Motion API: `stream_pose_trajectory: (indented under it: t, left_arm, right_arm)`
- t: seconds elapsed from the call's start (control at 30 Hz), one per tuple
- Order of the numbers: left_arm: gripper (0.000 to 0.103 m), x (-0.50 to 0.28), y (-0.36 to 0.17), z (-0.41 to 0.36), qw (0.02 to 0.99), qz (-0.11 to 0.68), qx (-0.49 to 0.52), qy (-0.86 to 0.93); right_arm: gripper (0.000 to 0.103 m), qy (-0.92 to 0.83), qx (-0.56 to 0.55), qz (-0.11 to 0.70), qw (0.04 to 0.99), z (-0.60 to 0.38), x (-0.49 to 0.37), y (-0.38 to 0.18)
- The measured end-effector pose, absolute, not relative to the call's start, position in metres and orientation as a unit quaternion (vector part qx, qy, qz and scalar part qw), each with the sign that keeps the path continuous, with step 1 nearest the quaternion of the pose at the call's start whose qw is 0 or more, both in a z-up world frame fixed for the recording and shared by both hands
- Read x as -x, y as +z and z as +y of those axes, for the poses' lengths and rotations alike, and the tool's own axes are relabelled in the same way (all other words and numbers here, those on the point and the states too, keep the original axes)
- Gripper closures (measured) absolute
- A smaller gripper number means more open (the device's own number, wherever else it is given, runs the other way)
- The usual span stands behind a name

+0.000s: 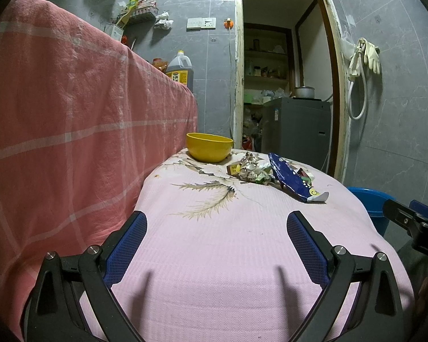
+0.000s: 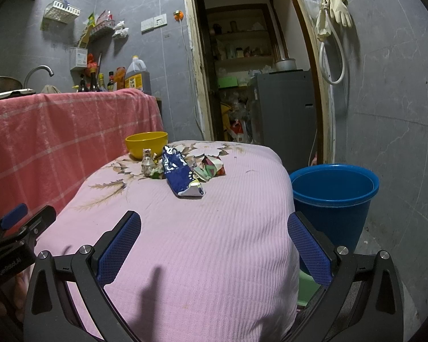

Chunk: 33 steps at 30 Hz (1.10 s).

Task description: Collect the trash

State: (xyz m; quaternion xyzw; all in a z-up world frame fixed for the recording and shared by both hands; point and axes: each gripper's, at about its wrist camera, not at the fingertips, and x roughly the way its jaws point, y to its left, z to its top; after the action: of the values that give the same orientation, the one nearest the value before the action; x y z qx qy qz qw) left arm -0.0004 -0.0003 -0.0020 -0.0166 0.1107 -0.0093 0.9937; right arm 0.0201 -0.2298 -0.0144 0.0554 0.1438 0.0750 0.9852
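The pink-clothed surface (image 2: 214,228) carried the trash at its far end; the blue bucket (image 2: 333,199) stood beside it. Both the left claw (image 1: 216,245) and right claw (image 2: 214,245) hung spread and empty: approach stage. The blue wrapper (image 2: 179,173) lay nearest, crumpled papers (image 2: 151,166) just behind; reaching forward appeared next.

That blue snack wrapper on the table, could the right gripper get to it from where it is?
Probably yes. The right gripper is open and empty, and only bare pink tablecloth lies between it and the blue wrapper, the nearest piece of the pile.
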Motion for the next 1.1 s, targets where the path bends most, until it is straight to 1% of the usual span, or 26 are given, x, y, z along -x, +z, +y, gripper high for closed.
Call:
stream_pose_trajectory:
  t: [0.4, 0.6, 0.77, 1.0, 1.1]
  left_arm:
    - [0.007, -0.003, 0.002, -0.003, 0.994, 0.109, 0.015, 0.0]
    - [0.007, -0.019, 0.024, -0.003, 0.995, 0.102, 0.013, -0.003]
    - [0.007, -0.037, 0.045, -0.005, 0.996, 0.093, 0.013, -0.003]
    - [0.007, -0.071, 0.068, -0.008, 0.998, 0.068, 0.008, -0.005]
    - [0.007, -0.092, 0.072, -0.012, 0.997, 0.078, -0.008, -0.007]
  right_arm:
    - [0.0, 0.069, -0.058, 0.144, 0.985, -0.231, -0.021, -0.014]
    - [0.0, 0.071, -0.068, 0.138, 0.986, -0.241, -0.021, -0.009]
    - [0.0, 0.08, -0.053, 0.094, 0.991, -0.25, -0.029, 0.022]
    - [0.0, 0.086, -0.028, 0.044, 0.995, -0.257, -0.07, 0.058]
    - [0.0, 0.088, -0.022, 0.022, 0.996, -0.258, -0.09, 0.068]
